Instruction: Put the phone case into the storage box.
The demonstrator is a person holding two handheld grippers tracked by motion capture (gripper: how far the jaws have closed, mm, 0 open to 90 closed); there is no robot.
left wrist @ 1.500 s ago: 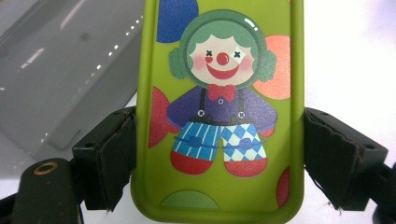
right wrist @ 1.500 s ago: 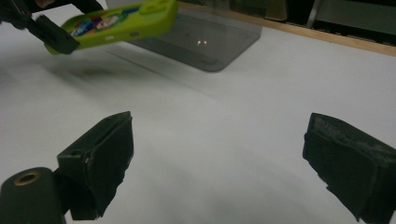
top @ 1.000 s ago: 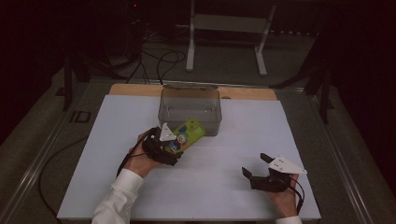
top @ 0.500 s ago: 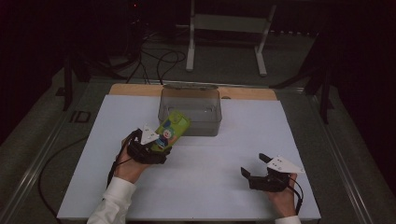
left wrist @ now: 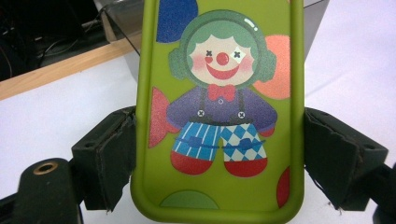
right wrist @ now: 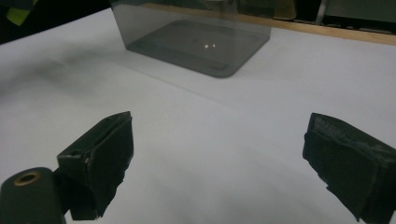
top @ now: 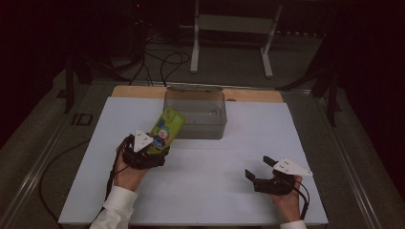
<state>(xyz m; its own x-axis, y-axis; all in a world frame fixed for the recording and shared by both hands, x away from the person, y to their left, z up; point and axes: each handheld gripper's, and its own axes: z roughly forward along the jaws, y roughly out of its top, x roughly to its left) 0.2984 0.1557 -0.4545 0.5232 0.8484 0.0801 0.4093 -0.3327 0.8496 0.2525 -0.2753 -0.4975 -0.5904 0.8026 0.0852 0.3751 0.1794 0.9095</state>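
A green phone case (top: 165, 129) printed with a cartoon clown (left wrist: 219, 93) is clamped by its long edges in my left gripper (top: 152, 151), which is shut on it. The case is held above the white board, tilted up toward the clear plastic bin (top: 195, 114), just left of the bin's front corner. My right gripper (top: 260, 168) rests low at the board's right front, open, with nothing between its black pads (right wrist: 100, 158). The bin (right wrist: 191, 39) looks empty in the right gripper view.
The white board (top: 200, 186) covers the table, with a wooden strip (top: 248, 94) along its far edge. Behind it stand a metal stand (top: 231, 36) and loose cables (top: 162, 59) on the floor. A cable (top: 62, 157) trails off the board's left side.
My left gripper has carried the phone case leftward and slightly nearer, away from the bin's front. The right gripper has stayed in place.
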